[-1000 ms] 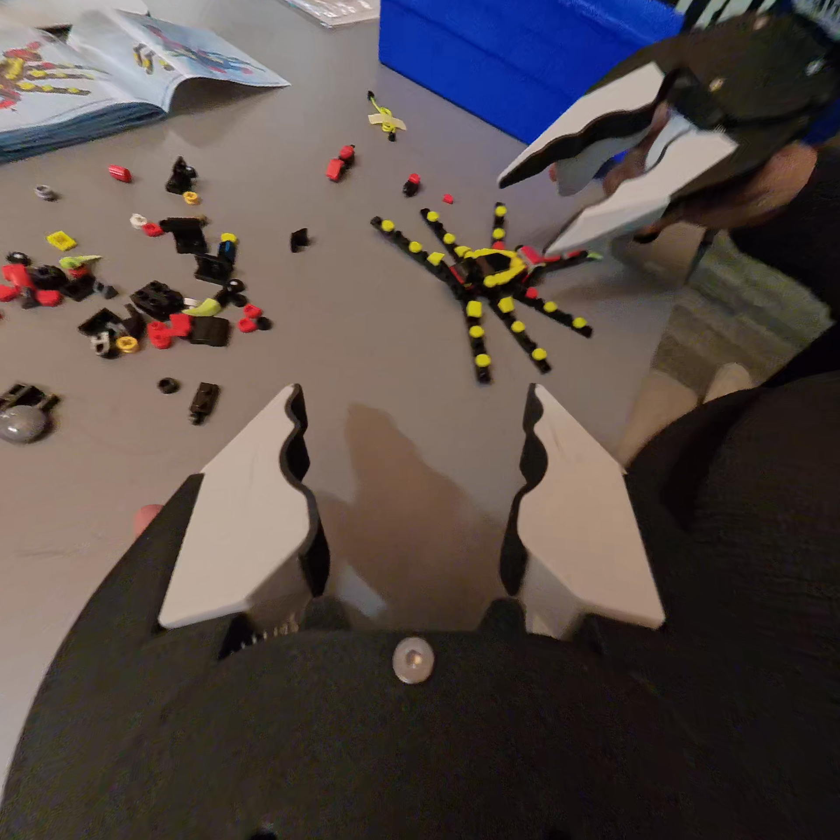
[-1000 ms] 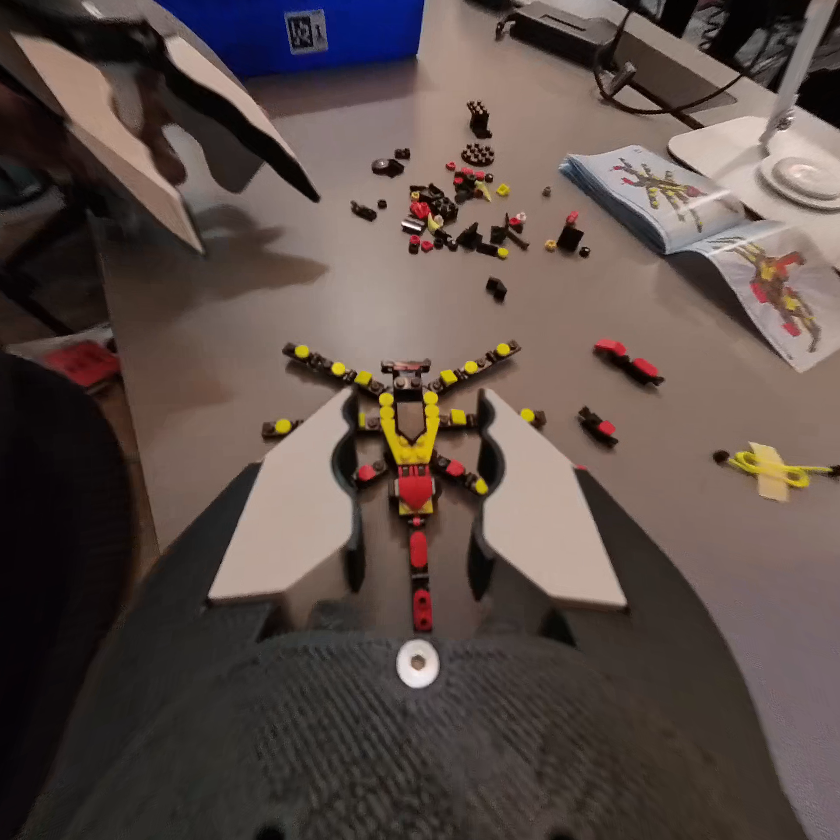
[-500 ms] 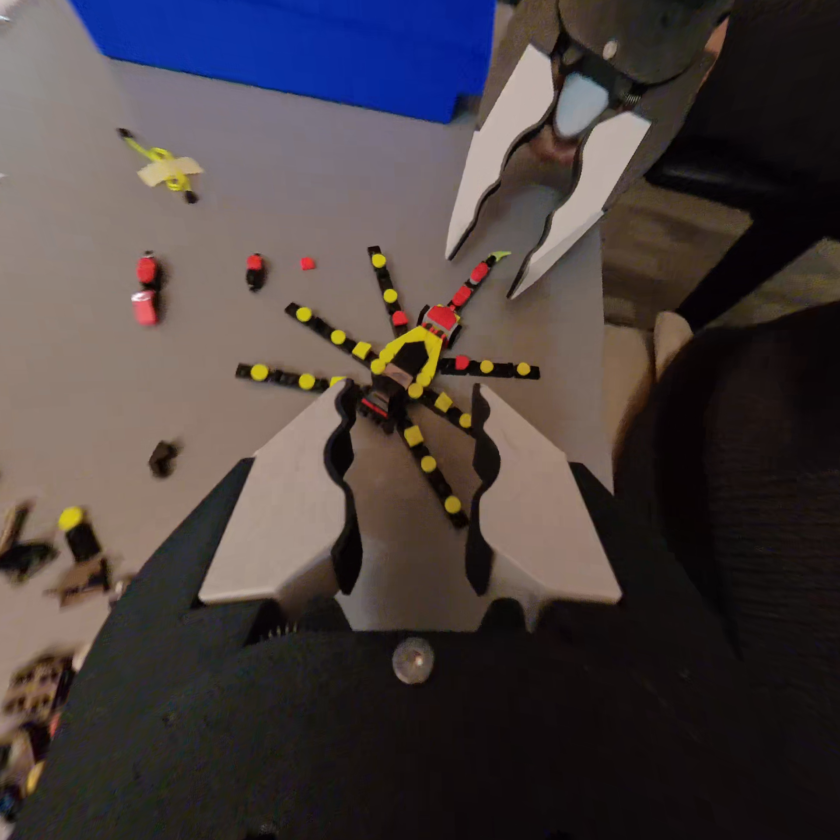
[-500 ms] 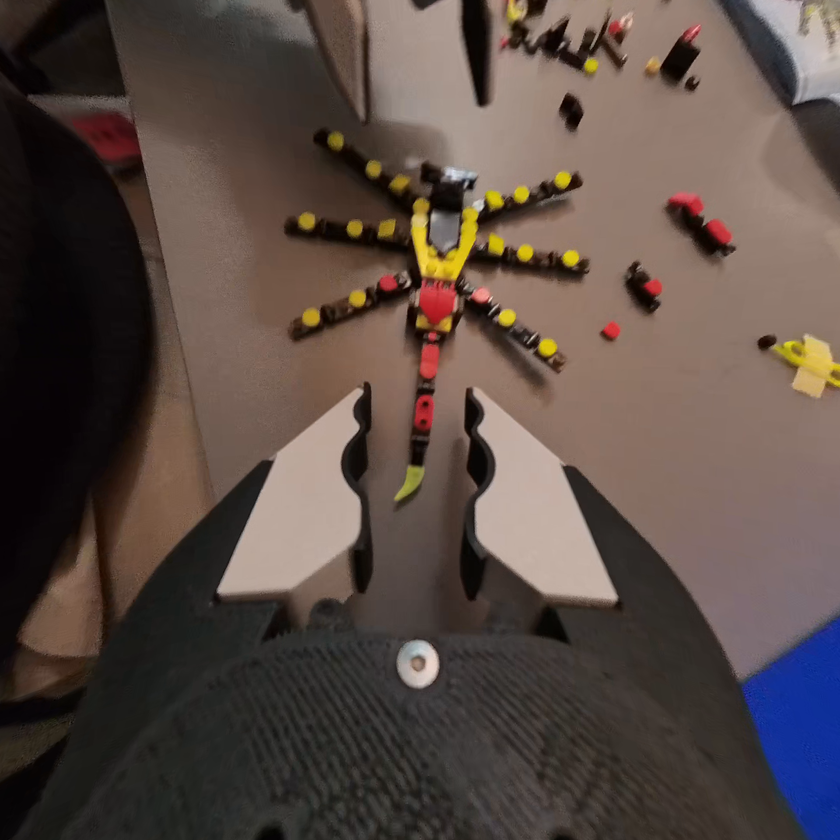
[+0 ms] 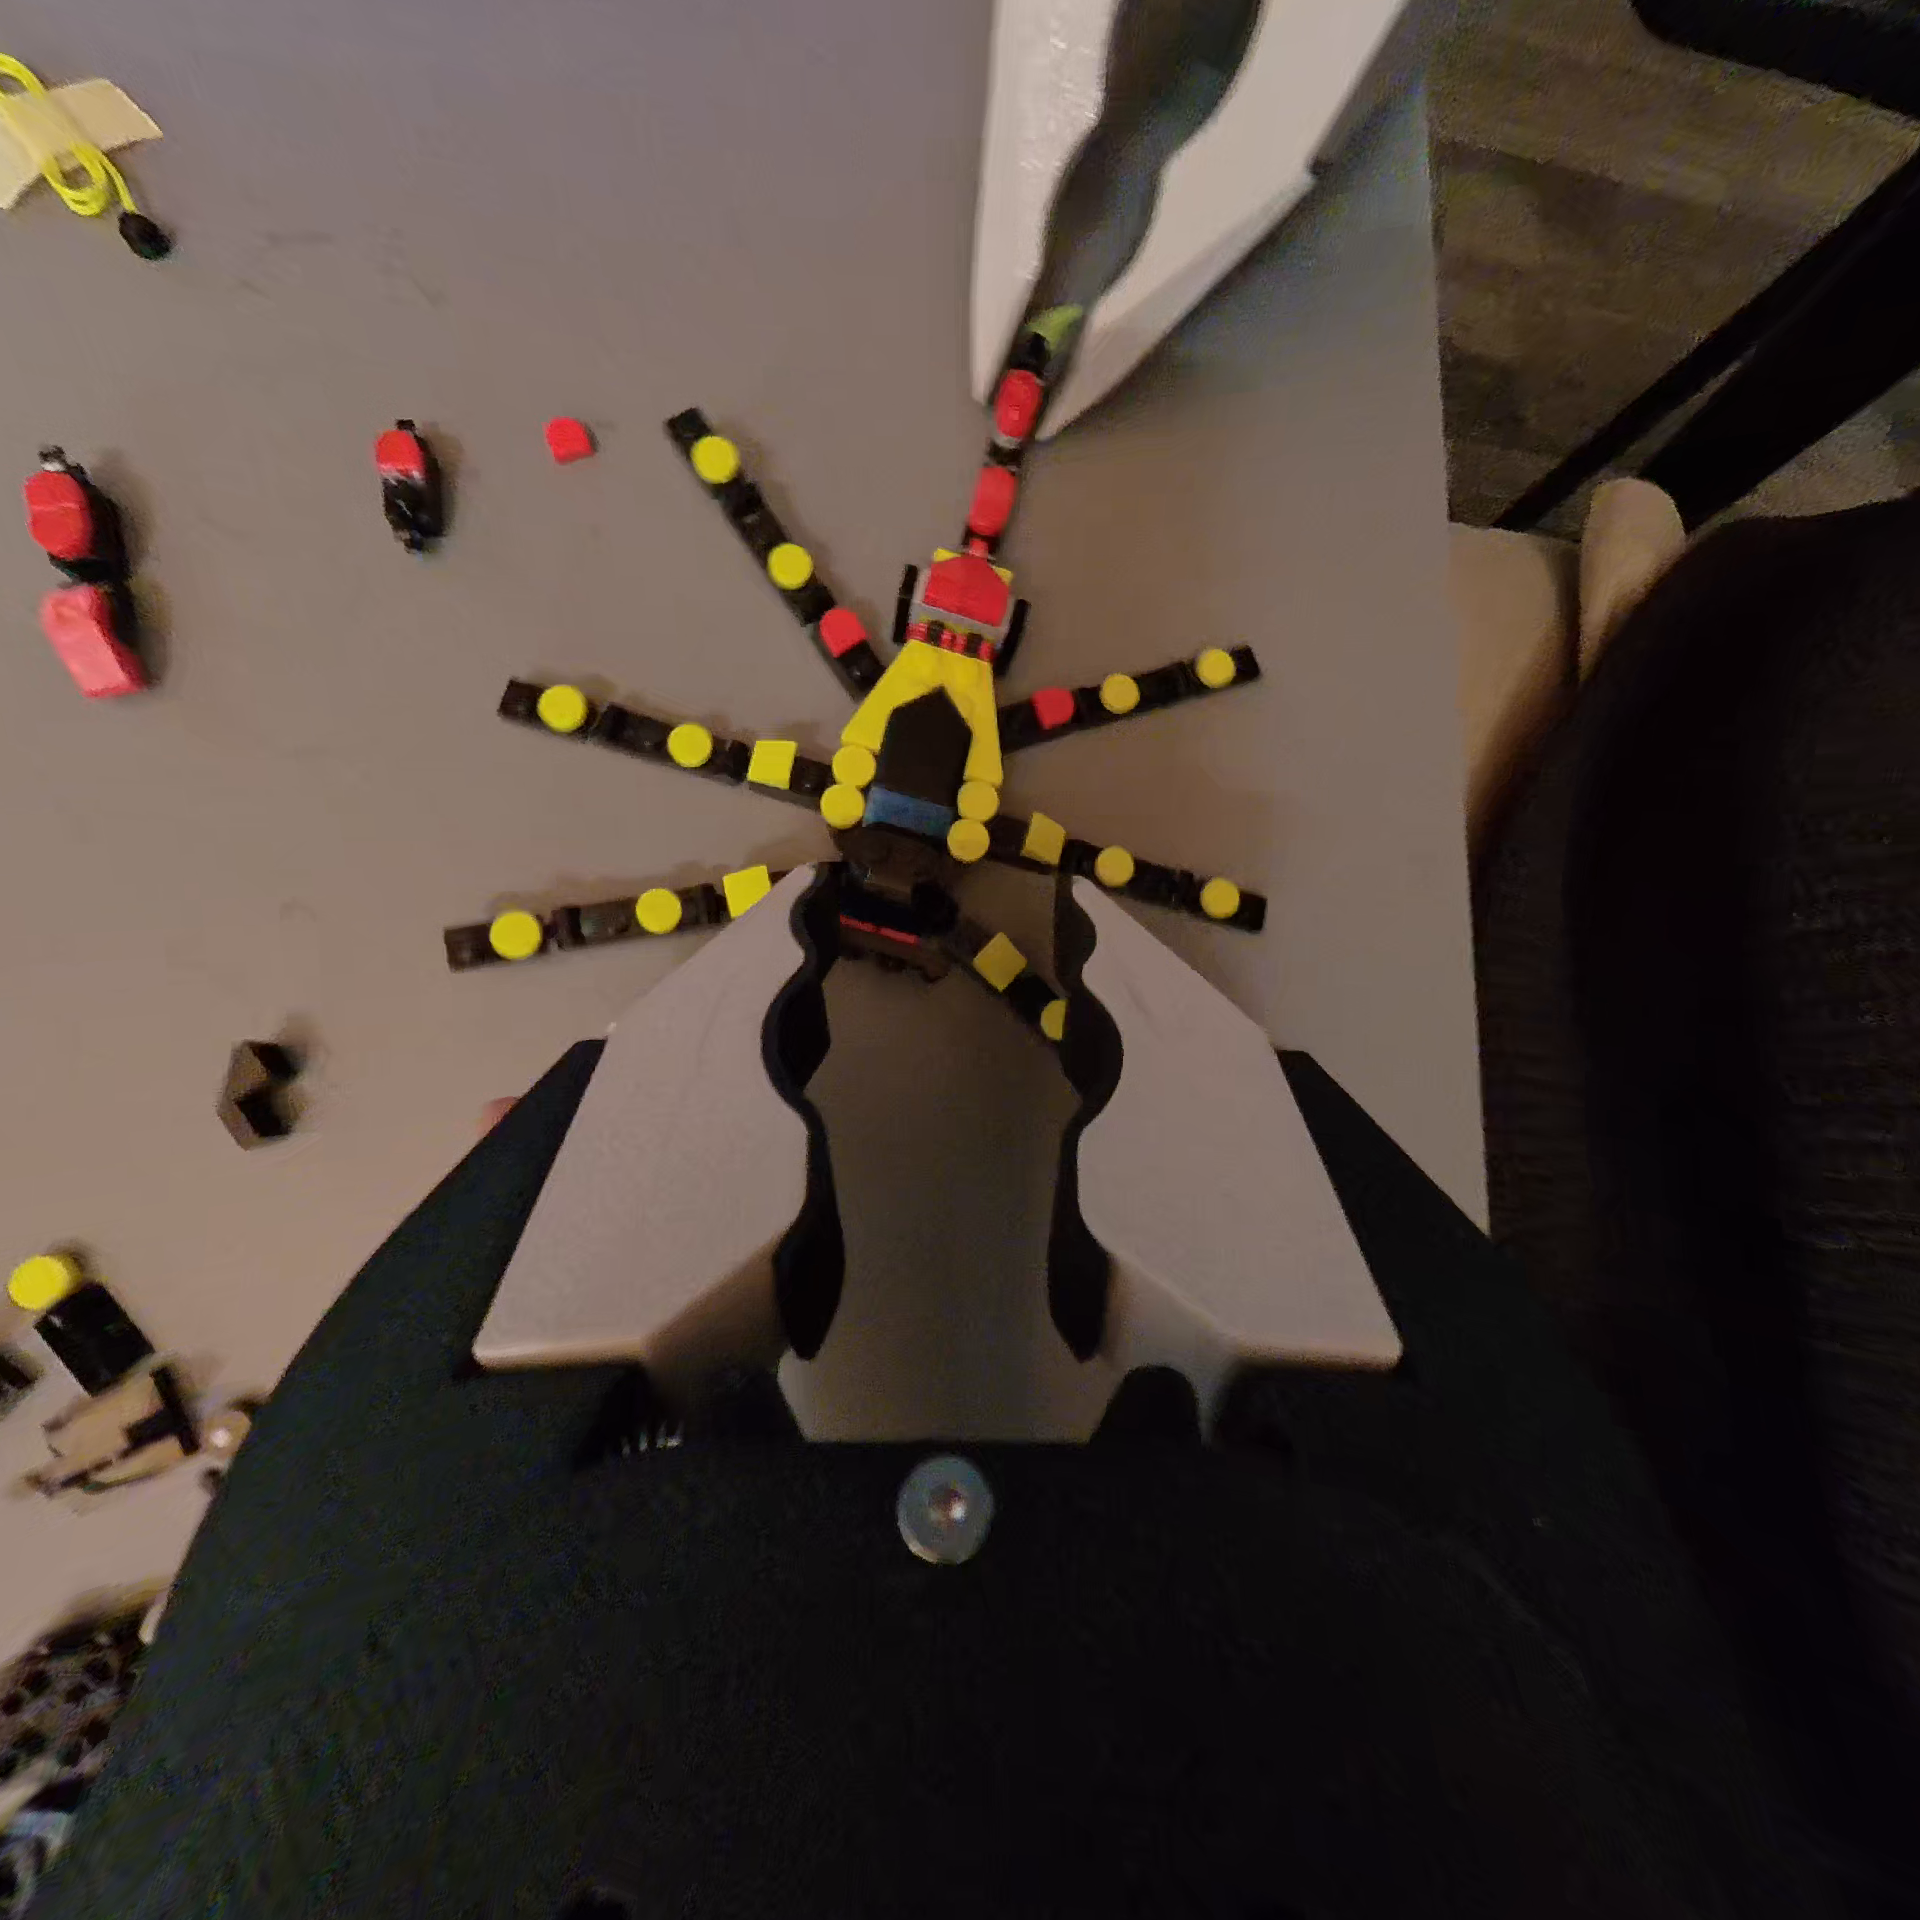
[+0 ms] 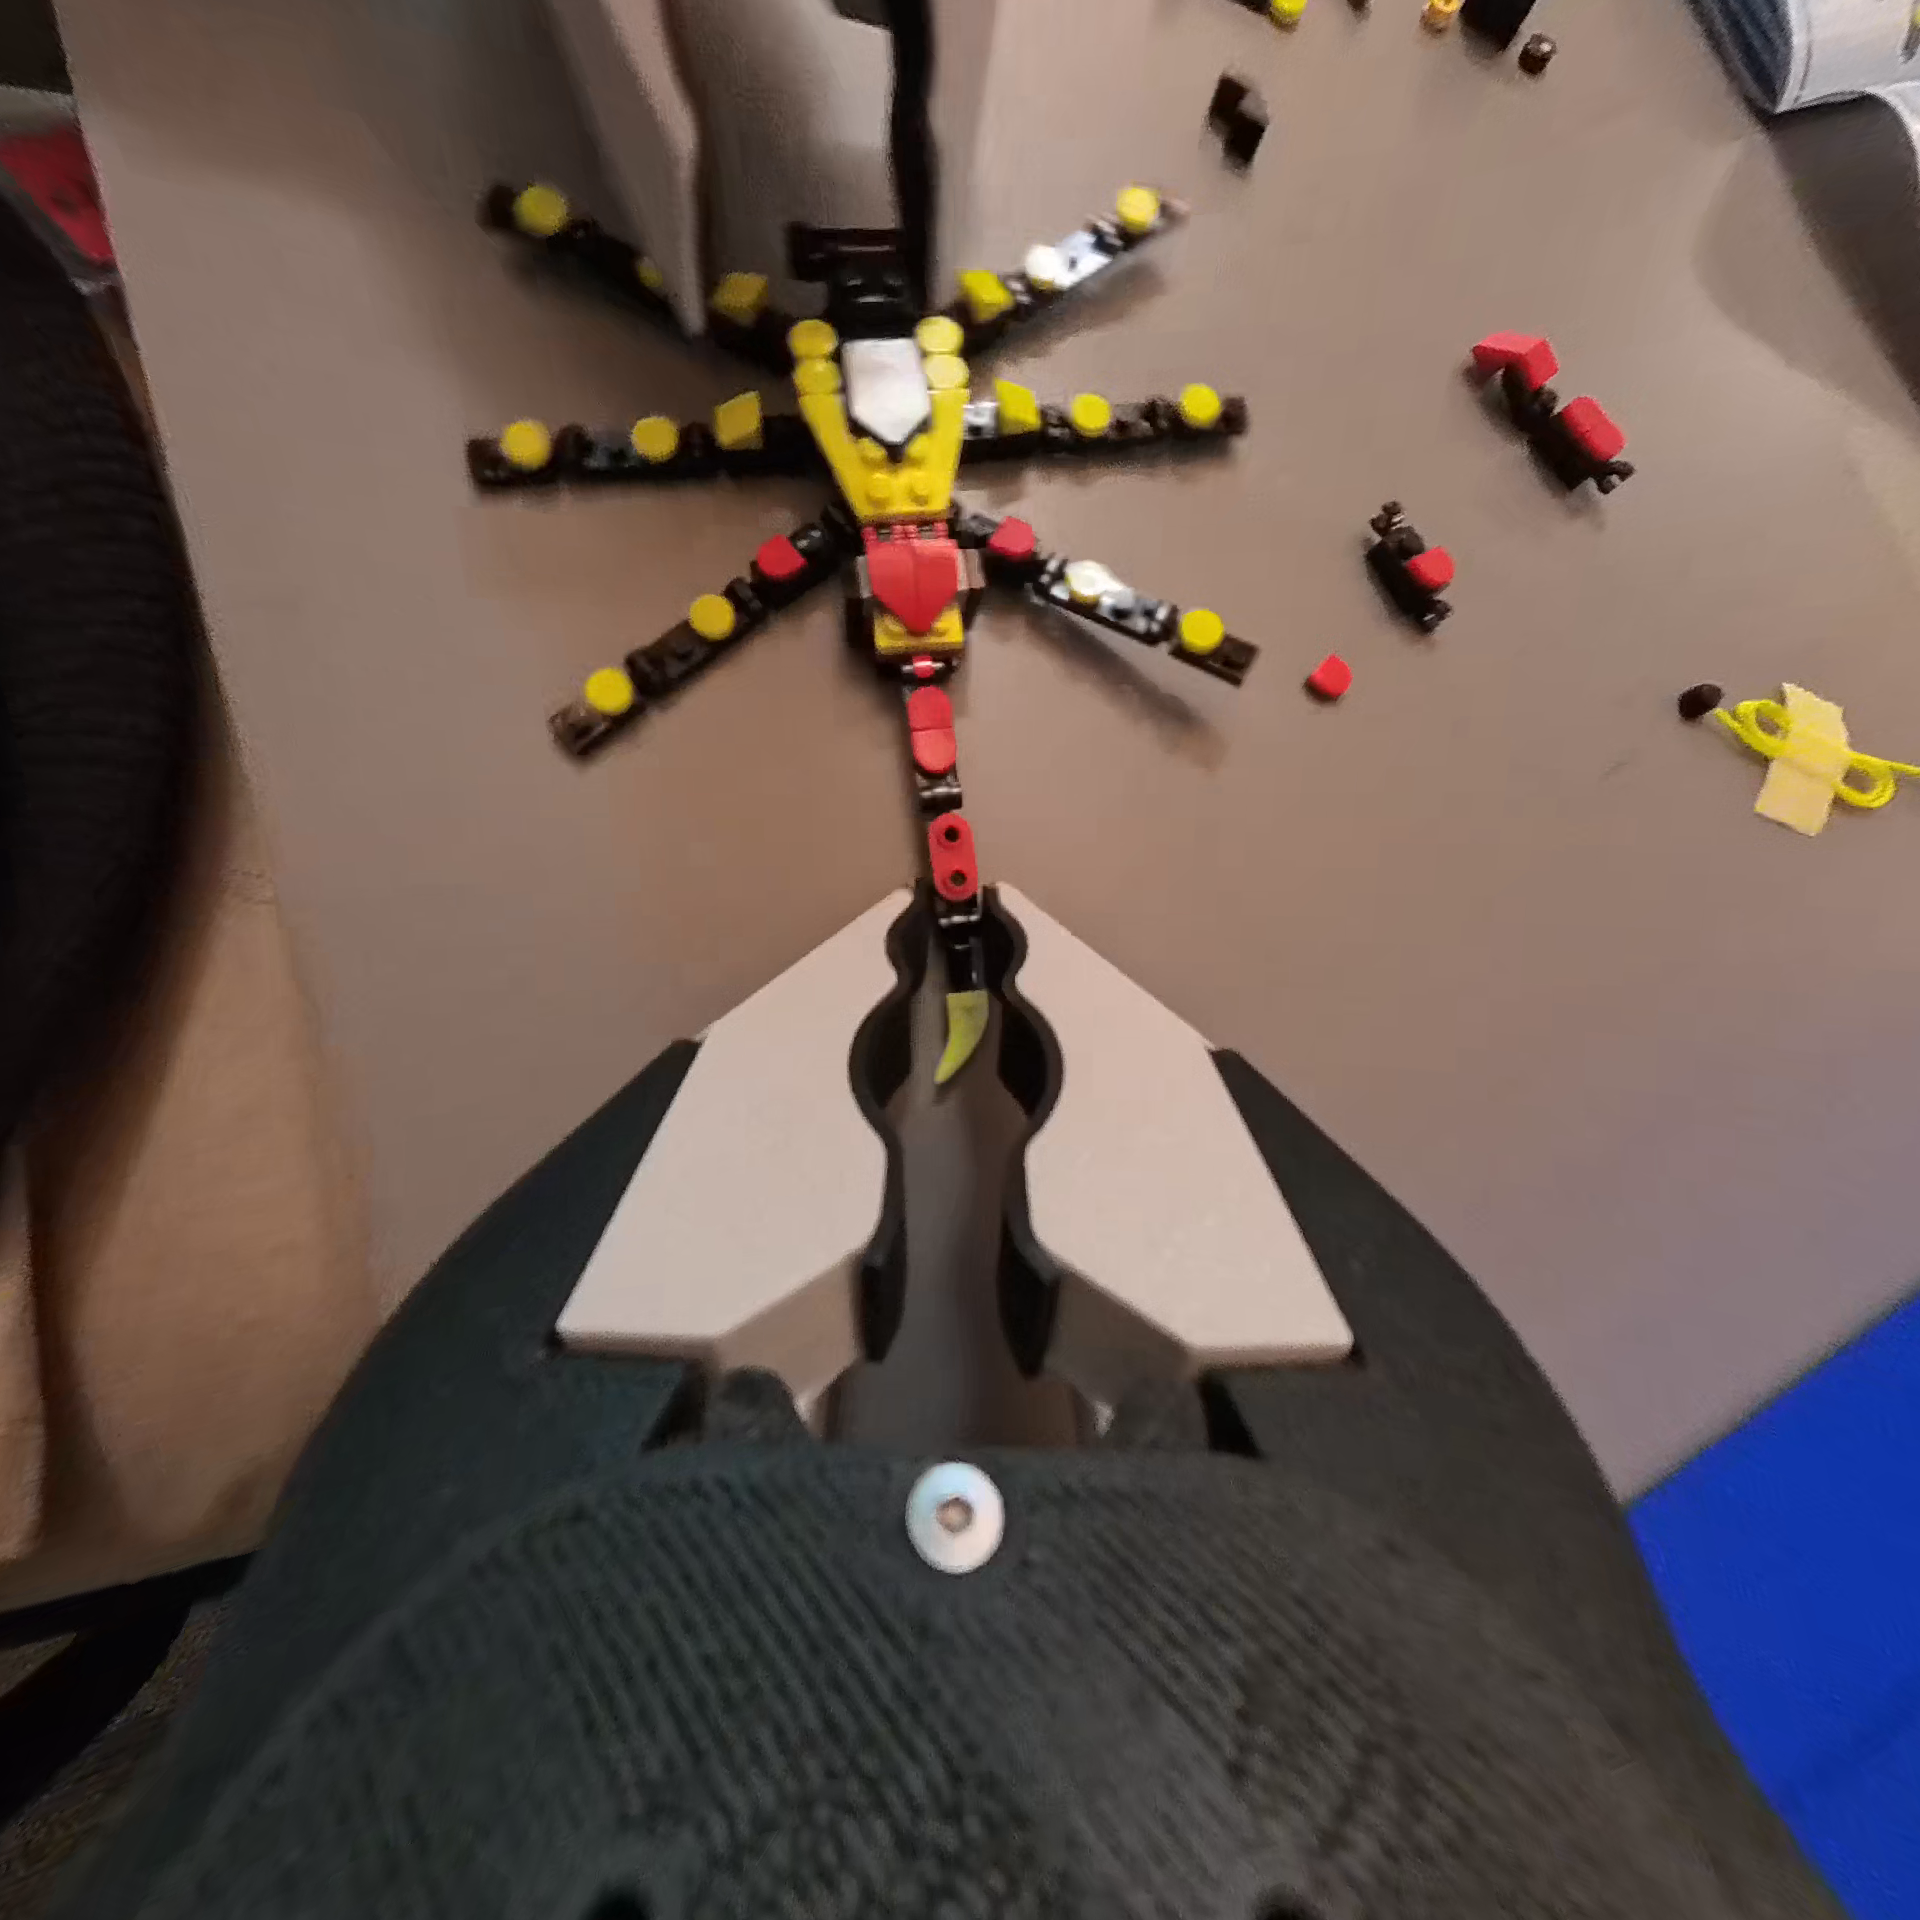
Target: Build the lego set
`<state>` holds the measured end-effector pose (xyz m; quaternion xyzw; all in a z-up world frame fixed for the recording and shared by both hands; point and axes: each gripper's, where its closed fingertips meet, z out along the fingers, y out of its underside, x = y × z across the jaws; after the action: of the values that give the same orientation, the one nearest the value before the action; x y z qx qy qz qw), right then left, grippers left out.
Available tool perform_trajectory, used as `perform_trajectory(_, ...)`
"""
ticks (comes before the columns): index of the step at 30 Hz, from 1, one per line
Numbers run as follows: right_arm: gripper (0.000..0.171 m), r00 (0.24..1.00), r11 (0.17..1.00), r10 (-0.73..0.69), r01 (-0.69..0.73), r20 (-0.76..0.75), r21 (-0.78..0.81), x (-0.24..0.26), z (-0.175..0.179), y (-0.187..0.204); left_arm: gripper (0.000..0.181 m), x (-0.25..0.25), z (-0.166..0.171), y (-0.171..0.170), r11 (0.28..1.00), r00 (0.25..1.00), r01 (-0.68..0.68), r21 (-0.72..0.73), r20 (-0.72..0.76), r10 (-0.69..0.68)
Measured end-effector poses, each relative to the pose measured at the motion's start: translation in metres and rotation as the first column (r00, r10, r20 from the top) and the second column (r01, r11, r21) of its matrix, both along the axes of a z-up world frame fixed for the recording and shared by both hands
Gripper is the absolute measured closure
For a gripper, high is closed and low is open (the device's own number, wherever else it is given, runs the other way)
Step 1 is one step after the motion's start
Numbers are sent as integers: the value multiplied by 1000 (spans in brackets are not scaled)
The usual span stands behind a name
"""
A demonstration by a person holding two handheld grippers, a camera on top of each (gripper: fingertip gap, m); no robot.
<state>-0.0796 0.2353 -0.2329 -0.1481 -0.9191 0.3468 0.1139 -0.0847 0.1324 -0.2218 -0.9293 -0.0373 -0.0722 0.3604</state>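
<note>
Scorpion [image 5: 920, 743] flat on table [image 5: 312, 312], legs splayed. Left gripper [image 5: 935, 899] part-open, tips flanking head end. Right gripper [image 6: 956, 899] narrowed around tail [image 6: 951, 862]; firm grip unclear. Loose bricks [image 6: 1548, 410] nearby.

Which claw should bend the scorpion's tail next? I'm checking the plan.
Right, probably. The right claw already straddles the tail near the green stinger; the left claw sits open at the head end.
</note>
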Motion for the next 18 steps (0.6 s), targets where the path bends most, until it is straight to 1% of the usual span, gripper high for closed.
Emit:
perform_trajectory(3, 161, 999, 999, 4, -3, 43, -34, -14, 0, -8, 141, 14, 0, -10, 1000, 999, -18, -7, 29, 18)
perform_trajectory(8, 155, 996, 997, 61, -57, 62, -59, -36, -1, -33, 141, 39, 3, -24, 997, 994, -77, 22, 75, 75)
perform_trajectory(12, 152, 986, 987, 157, -156, 57, -33, -55, 0, -64, 141, 49, 5, -34, 987, 984, -148, 54, 109, 142)
perform_trajectory(18, 150, 947, 950, 310, -313, 81, 21, -82, -1, -107, 139, 46, 3, -44, 972, 968, -230, 56, 113, 223)
